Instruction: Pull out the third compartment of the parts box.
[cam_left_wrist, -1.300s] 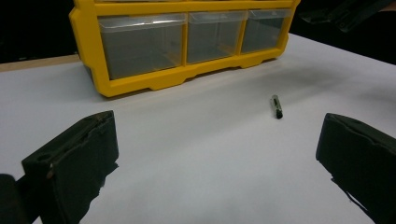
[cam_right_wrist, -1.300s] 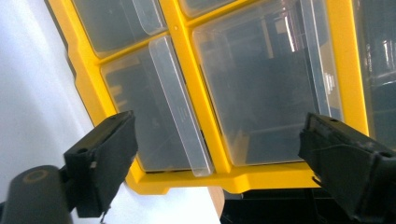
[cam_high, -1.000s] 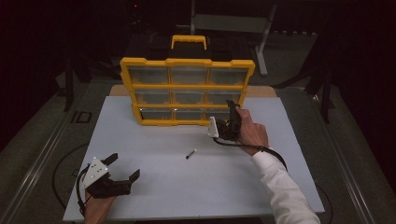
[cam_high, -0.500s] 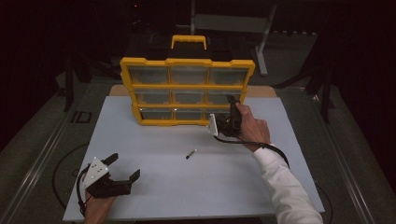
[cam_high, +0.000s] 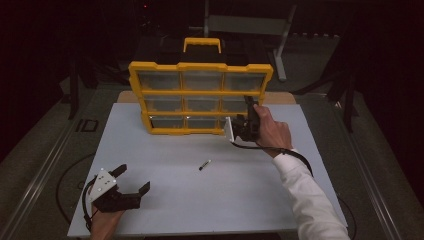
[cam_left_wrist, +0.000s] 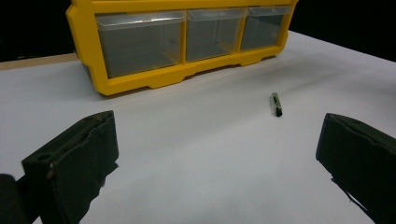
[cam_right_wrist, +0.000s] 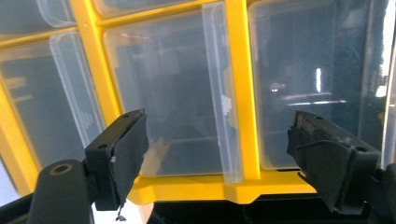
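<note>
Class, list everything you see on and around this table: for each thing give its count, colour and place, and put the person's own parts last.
Drawer organiser: one, yellow frame with clear drawers, upright at the table's far edge.
Carry handle: one, yellow, on a black case behind the organiser.
Small dark cylinder: one, black, mid-table; too small to identify.
Table: one, white top.
Left gripper: one, black, near-left corner, jaws open, holding nothing.
Right gripper: one, black, at the organiser's lower-right drawers, jaws apart and closing.
Sleeve: one, white, right arm.

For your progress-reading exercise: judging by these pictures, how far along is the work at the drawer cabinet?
Early. Done: nothing obvious; the small dark bit lies loose on the table. In hand: right gripper, jaws just closing, nothing gripped, at the yellow cabinet's lower right drawers. Left gripper waits open.
</note>
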